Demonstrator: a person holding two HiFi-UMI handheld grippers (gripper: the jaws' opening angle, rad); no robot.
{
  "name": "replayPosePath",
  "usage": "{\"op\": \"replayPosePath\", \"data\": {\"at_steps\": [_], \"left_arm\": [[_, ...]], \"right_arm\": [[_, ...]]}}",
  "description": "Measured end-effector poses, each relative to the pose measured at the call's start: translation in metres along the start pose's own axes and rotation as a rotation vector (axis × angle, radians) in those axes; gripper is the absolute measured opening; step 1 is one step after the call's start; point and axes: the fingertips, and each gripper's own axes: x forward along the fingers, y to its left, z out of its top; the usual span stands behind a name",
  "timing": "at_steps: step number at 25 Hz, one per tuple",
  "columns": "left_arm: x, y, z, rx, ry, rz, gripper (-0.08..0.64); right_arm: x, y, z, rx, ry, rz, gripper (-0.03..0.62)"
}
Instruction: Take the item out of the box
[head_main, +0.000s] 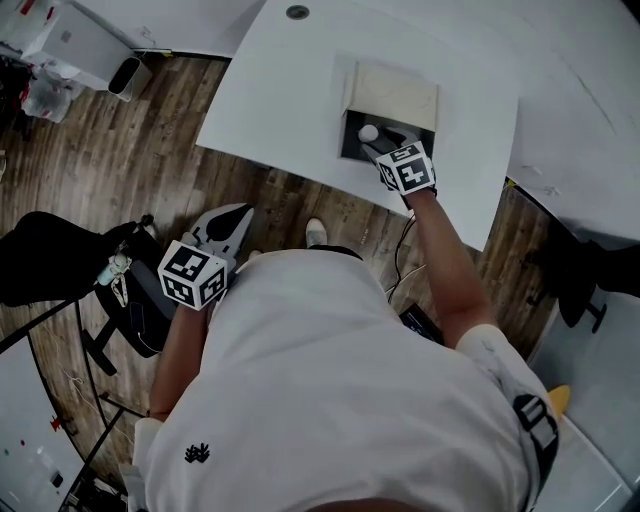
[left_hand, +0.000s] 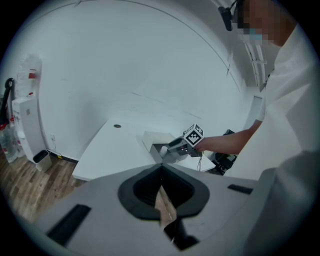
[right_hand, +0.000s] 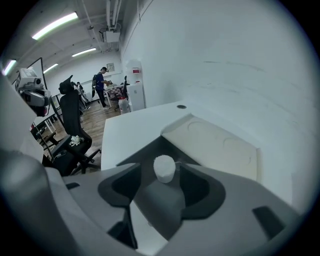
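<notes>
Item: white-capped bottle, upright in box, between right gripper jaws.
Right gripper: spread, clear of it.
Left gripper: pressed together, empty.
Handling: likely light, rigid, slick; grip body below cap.

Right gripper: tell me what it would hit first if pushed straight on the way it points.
The right gripper would first meet the white-capped item standing in the open box. It sits straight ahead between the open jaws, though how much gap remains is unclear.
</notes>
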Motion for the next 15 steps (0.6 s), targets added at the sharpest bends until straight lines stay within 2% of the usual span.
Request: {"op": "replayPosePath", "data": {"at_steps": [9,15], "left_arm": [[-0.001,0.005,-0.003,-0.041,0.004,0.080,0.006],[-0.004,0.005,-0.003,-0.058,0.002,0.112,0.006]], "right_arm": [[0.031,-0.002,-0.002,-0.112,0.073,0.049,0.250],[0.042,-0.001,-0.003,-0.136,0.095,0.063,0.245]]}}
